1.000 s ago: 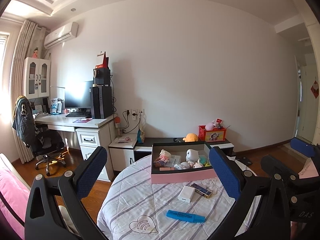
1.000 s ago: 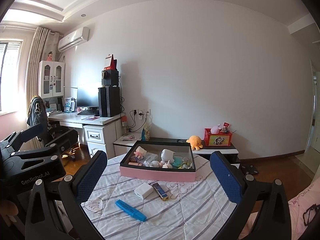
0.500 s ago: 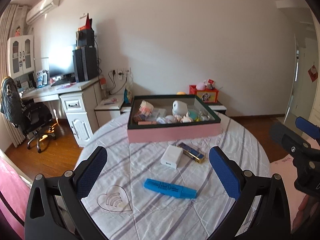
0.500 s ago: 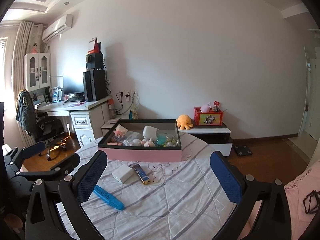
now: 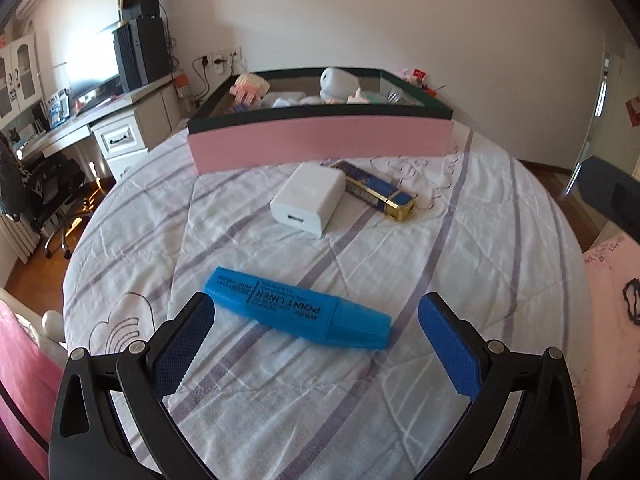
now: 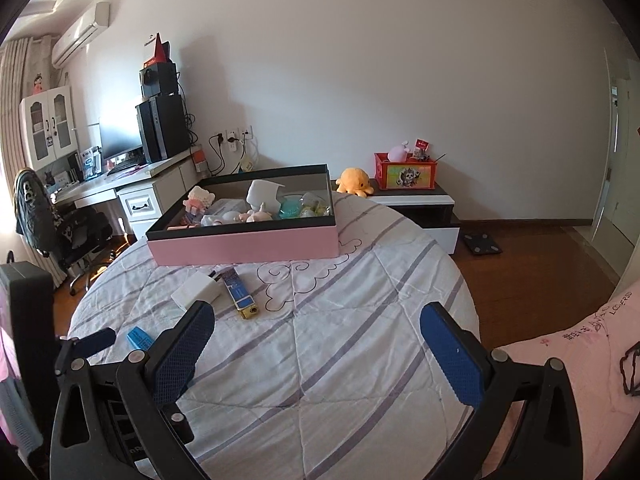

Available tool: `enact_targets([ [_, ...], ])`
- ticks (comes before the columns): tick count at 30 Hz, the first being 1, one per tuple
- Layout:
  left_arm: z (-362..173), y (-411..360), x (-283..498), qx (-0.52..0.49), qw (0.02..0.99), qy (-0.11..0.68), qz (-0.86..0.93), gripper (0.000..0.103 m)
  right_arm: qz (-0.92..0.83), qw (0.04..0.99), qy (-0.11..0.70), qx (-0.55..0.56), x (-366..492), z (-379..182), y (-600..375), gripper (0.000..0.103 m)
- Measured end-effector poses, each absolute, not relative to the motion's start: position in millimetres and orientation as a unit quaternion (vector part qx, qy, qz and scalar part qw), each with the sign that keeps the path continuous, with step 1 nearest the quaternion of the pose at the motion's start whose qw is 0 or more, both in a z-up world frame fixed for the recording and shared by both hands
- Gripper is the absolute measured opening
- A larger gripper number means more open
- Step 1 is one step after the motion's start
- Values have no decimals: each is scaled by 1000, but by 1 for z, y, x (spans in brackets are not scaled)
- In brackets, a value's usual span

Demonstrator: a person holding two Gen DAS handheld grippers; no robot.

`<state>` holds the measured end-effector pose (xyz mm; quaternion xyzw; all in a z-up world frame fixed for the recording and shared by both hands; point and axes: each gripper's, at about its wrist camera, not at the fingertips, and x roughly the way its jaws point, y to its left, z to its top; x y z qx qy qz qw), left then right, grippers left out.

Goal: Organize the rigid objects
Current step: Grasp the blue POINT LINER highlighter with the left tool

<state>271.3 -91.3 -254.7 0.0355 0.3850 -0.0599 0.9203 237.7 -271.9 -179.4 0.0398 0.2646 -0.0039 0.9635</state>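
A blue highlighter (image 5: 298, 310) lies flat on the striped cloth of the round table (image 5: 480, 264). My left gripper (image 5: 314, 344) is open and hangs low over it, fingers on either side, not closed on it. Beyond it lie a white charger block (image 5: 308, 198) and a blue-and-gold rectangular case (image 5: 376, 190). Behind them stands a pink box with a dark rim (image 5: 320, 140), filled with small toys. My right gripper (image 6: 316, 356) is open and empty over bare cloth. In its view I see the charger (image 6: 198, 291), the case (image 6: 240, 294), the highlighter's end (image 6: 138, 337) and the box (image 6: 244, 244).
A white desk (image 6: 132, 184) with a monitor and a black office chair (image 6: 72, 236) stand to the left. A low cabinet (image 6: 416, 204) holds a red box and an orange plush. Pink bedding (image 6: 580, 352) lies at the table's right edge.
My left gripper has come down and forward until the highlighter lies between its fingers. My right gripper has tilted down toward the table's middle. Nothing on the table has moved.
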Motion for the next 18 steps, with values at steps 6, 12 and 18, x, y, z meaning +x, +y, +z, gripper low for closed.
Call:
enact_targets([
  [6,-266,-65,279,38,910,412,-34,103,-1,957,287,39,248,-194,-269,103],
  [12,-267,-22,275,27,909,416,-5,103,-1,953,300,42,255,-202,-266,103],
  [18,-264,16,280,-16,908,416,48,103,3,950,308,38,261,-205,-259,103],
])
